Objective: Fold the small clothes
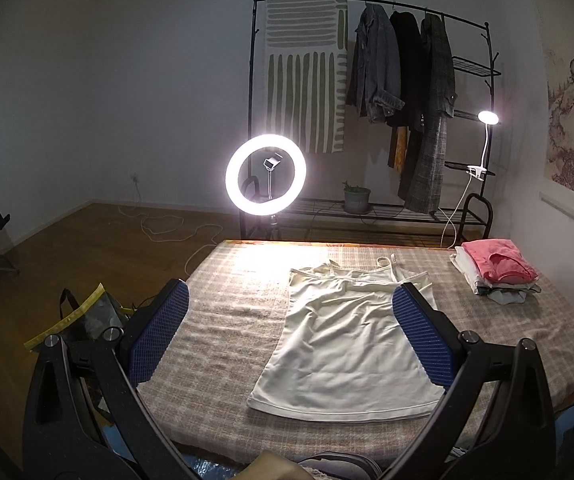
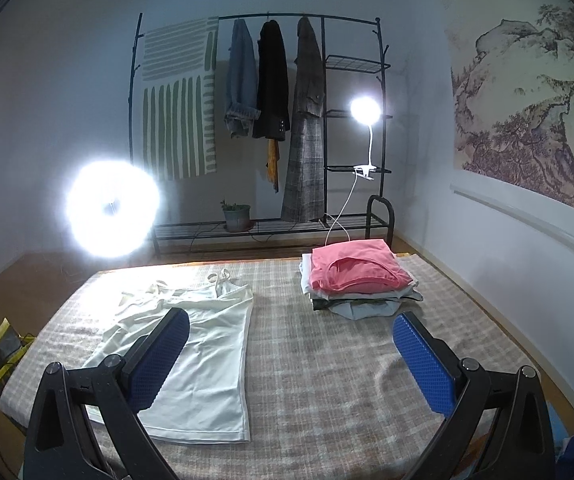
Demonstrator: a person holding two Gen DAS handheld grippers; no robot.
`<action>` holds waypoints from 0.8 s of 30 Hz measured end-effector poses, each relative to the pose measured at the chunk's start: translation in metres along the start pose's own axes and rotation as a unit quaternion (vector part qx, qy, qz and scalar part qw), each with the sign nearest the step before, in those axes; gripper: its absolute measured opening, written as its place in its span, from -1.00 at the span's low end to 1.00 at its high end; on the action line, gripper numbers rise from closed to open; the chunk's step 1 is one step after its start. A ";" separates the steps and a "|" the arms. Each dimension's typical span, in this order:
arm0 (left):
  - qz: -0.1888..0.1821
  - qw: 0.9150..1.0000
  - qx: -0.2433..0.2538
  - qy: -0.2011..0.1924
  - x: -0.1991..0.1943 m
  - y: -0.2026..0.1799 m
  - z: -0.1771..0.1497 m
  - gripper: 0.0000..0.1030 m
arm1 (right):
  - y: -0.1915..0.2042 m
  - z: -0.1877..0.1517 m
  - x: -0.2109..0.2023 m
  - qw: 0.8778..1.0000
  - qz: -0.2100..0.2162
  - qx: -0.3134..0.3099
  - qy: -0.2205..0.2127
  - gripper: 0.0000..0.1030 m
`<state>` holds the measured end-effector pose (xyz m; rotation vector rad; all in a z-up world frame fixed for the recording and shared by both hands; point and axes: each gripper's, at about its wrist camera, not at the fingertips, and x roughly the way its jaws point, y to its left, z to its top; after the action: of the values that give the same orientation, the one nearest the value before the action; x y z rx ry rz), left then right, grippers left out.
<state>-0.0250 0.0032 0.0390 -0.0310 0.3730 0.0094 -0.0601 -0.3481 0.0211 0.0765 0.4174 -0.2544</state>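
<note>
item: white camisole, spread flat with straps away from you on the checked counter, left of the folded pile, laid open likely for folding; your left gripper and right gripper hover above, both apart, holding nothing.

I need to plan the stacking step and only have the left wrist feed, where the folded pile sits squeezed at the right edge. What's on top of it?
Observer: A pink top tops the folded pile, neckline facing us.
Operator: Anything between the pile and the white camisole?
Observer: Only bare checked cloth; the camisole lies flat, apart from the pile.
Operator: Is the right gripper holding anything?
Observer: No. The right gripper is open and empty above the cloth.
</note>
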 end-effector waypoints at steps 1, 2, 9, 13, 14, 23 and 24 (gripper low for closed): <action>0.000 1.000 0.000 -0.001 0.000 0.000 0.000 1.00 | 0.000 0.000 0.001 1.000 -0.001 -0.001 0.002 0.99; 0.000 1.000 0.001 -0.001 0.000 0.000 0.000 1.00 | 0.001 0.000 0.002 1.000 -0.001 -0.001 0.004 0.99; 0.001 1.000 0.001 0.001 0.000 -0.002 -0.003 1.00 | 0.003 -0.002 0.005 1.000 0.000 -0.006 0.011 0.99; 0.001 1.000 0.002 0.002 0.000 -0.002 -0.003 1.00 | 0.005 -0.003 0.006 1.000 0.001 -0.009 0.011 0.99; 0.001 1.000 0.002 0.003 0.001 -0.003 -0.004 1.00 | 0.005 -0.003 0.006 1.000 0.000 -0.009 0.012 0.99; 0.001 1.000 0.007 0.009 0.003 -0.008 -0.010 1.00 | 0.005 -0.004 0.007 1.000 0.002 -0.008 0.015 0.99; 0.002 1.000 0.009 0.008 0.004 -0.008 -0.011 1.00 | 0.006 -0.004 0.008 1.000 0.002 -0.008 0.015 0.99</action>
<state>-0.0248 -0.0056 0.0279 -0.0126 0.3898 0.0104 -0.0536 -0.3440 0.0145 0.0651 0.4480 -0.2467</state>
